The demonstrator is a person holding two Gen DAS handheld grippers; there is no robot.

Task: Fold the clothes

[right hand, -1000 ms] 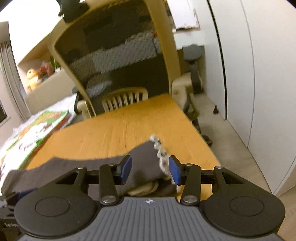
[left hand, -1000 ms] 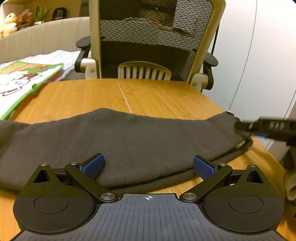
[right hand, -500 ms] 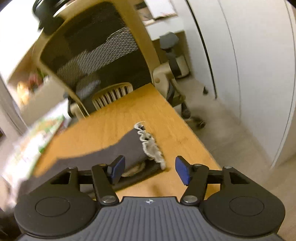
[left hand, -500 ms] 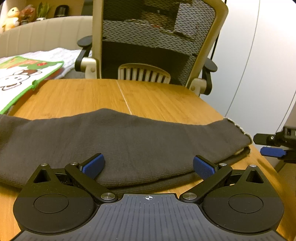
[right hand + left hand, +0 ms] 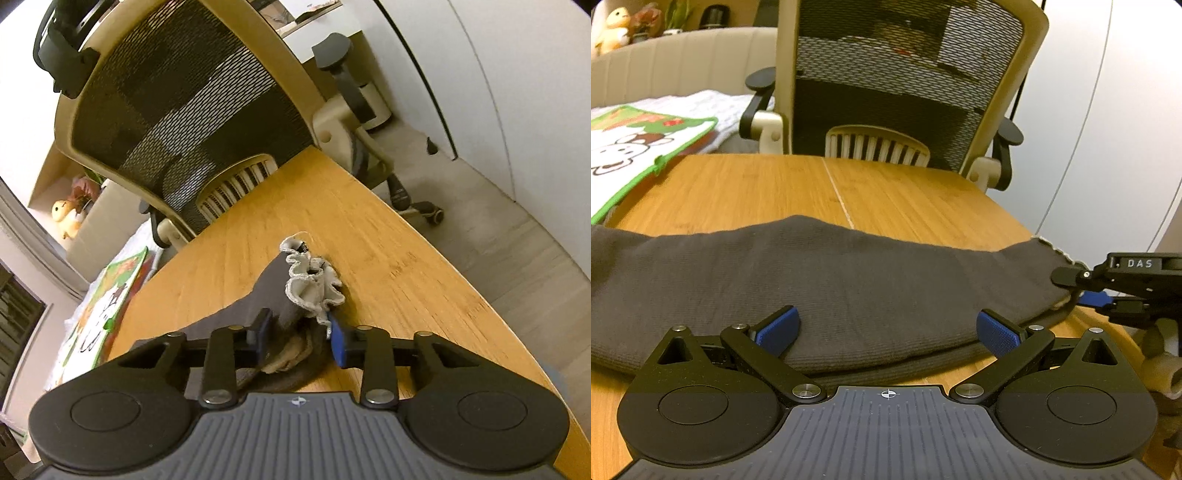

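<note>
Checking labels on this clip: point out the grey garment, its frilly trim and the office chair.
grey garment (image 5: pixel 849 280), left wrist view, middle of the cloth
frilly trim (image 5: pixel 312 286), right wrist view, bunched ruffle
office chair (image 5: pixel 905 74), left wrist view, mesh back

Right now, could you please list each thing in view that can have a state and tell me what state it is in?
Grey garment: folded over itself, lying flat along the wooden table.
Garment's frilled pale end: bunched, between the right gripper's jaws.
Right gripper: jaws closing on that end.
Left gripper: open wide, over the garment's near edge, holding nothing.
Office chair: pushed up against the table's far edge.
</note>
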